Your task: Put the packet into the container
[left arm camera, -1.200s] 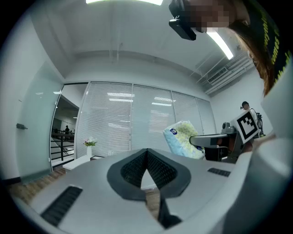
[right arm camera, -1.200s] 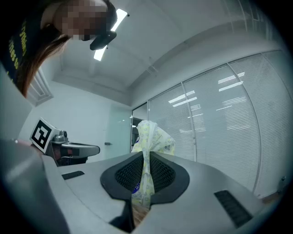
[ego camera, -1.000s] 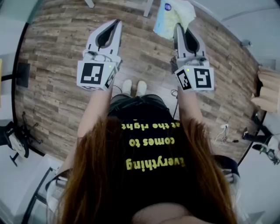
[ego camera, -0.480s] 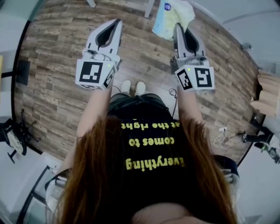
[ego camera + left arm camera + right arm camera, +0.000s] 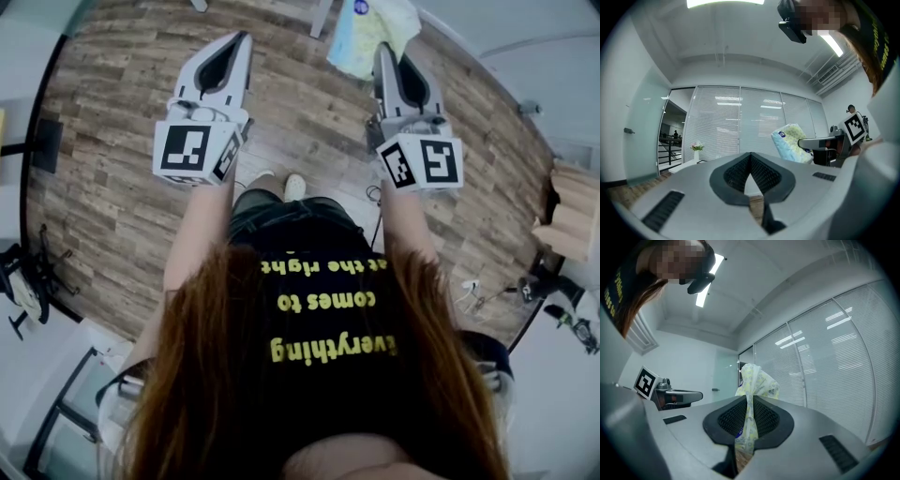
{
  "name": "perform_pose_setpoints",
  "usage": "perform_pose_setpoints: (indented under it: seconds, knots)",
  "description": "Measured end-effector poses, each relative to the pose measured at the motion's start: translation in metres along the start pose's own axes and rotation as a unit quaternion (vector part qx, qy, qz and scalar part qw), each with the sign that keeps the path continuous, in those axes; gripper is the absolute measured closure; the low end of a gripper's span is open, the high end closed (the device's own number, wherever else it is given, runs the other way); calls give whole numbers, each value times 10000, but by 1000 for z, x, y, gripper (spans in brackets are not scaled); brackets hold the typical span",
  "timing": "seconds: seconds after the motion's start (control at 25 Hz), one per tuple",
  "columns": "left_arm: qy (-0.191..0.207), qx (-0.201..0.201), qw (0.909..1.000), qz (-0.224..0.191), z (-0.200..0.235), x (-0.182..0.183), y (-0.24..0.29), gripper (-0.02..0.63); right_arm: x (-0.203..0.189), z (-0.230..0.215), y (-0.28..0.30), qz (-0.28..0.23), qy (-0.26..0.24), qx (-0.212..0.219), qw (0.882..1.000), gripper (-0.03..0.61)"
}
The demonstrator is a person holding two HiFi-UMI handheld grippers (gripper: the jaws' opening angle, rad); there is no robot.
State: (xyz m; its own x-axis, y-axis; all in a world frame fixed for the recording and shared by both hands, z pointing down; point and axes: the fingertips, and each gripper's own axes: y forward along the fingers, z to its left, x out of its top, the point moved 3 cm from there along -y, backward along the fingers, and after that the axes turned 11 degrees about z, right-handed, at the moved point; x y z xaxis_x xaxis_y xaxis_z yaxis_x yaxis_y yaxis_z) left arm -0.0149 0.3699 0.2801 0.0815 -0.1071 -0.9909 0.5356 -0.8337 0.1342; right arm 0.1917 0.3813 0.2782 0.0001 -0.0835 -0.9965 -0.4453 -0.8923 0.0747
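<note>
Step in hand: carrying the packet toward the container.

- The right claw (image 5: pixel 749 411) is pinching the packet (image 5: pixel 758 379) by a thin gathered fold of its wrapper. The bulk of the packet stands clear beyond the claw tips, in the air high above the wooden floor (image 5: pixel 122 141).
- The left claw (image 5: pixel 750 159) is pressed together with nothing in it, held level beside the right claw and apart from it.
- No container shows in any view, so its place and opening cannot be judged.
- The packet appears to be a soft pack, possibly tissues; the print is too small to confirm.

Recommendations:
- The grip is on film only, which may slip or tear. Keep the pinch firm and move smoothly, without swinging.
- Bring the packet squarely over the opening and lower it inside before letting go.
- Keep the left claw free to steady the container.
</note>
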Motion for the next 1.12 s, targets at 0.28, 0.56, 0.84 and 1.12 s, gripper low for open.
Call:
perform_pose_setpoints:
  seconds: [0.28,0.56,0.84,1.12]
  knots:
    - [35,141,9999,-36,4,1,16,612,0,-19,10,15,19,72,10000,532]
    - [-15,185,9998,-20,22,0,39,612,0,-31,36,27,38,109,9999,532]
    - [-63,100,9999,-62,60,-2,73,612,2,-38,80,20,47,45,10000,532]
    - [-28,-52,9999,-86,130,10,131,612,14,-47,165,20,52,-64,10000,532]
